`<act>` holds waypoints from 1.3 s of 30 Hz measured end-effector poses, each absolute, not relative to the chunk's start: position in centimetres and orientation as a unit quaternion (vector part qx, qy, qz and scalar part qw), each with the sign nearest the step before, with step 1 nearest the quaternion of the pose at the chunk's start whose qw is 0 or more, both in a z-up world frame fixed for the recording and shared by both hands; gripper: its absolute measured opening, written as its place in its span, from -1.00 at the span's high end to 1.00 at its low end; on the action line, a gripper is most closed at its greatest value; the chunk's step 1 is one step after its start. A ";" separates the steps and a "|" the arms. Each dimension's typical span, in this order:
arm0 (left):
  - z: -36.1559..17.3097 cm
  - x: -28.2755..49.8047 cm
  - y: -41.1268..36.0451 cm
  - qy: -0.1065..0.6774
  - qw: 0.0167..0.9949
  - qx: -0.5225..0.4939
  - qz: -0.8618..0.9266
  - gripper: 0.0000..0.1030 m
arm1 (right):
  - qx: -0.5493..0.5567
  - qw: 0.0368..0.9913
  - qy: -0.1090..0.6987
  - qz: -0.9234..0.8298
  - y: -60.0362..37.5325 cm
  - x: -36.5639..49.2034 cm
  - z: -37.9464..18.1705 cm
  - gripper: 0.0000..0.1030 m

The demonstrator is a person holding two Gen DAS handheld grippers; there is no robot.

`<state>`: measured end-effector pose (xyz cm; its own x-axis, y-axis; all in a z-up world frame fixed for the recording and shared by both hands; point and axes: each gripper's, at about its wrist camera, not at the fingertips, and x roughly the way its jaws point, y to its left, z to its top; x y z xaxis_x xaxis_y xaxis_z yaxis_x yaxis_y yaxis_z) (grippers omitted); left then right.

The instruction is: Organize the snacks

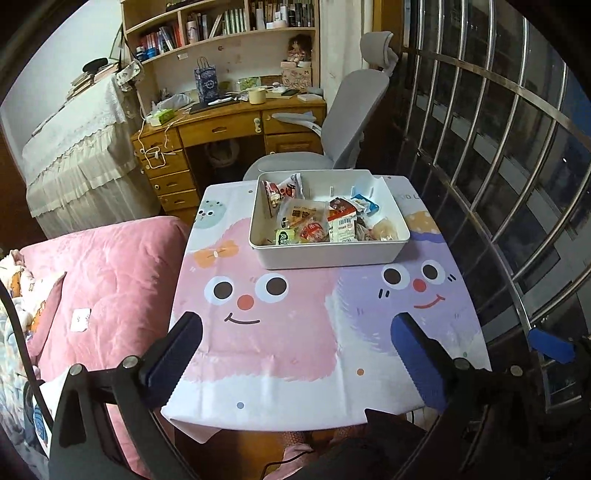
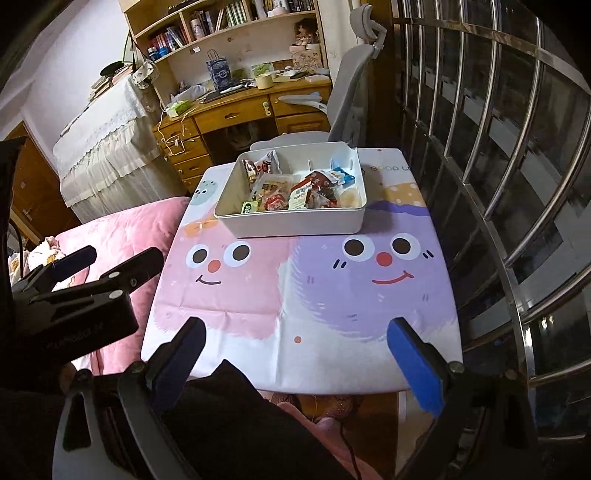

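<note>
Since all snack packets [image 1: 317, 221] lie inside white bin [image 1: 328, 254] at far end of surface [image 1: 280, 354], we judge task near done; left gripper [image 1: 295, 354] and right gripper [image 2: 295, 354] near bin, both wide open, empty.

Indoor light is falling from above, evenly lighting the pink and lilac cartoon-face tablecloth [image 1: 325, 325] and the white rectangular plastic bin [image 1: 258, 236]. The bin is casting only a soft shadow on the cloth along its near side. Beyond the curved shiny steel window bars [image 1: 517, 184] the glass is showing dark, and thin highlights are glinting along the bars. The fisheye lens is bending straight lines strongly toward the edges in both views, and black vignetting is closing the corners. The centre is staying sharp; the wooden bookshelf [image 2: 221, 33] far behind is looking softer, and the rims are smearing slightly.
</note>
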<state>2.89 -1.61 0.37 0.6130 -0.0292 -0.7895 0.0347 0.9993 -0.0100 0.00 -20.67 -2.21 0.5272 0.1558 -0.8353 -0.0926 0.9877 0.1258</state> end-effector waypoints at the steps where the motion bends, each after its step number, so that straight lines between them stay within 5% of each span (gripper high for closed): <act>1: 0.3 3.0 -1.6 0.440 0.898 0.003 -0.016 -0.97 | 0.032 0.873 0.481 0.072 -20.7 0.1 -2.2 -0.93; 39: -0.8 5.8 -2.1 0.455 0.890 -0.012 0.023 -0.97 | 0.005 0.854 0.512 0.093 -21.8 5.3 -3.8 -0.94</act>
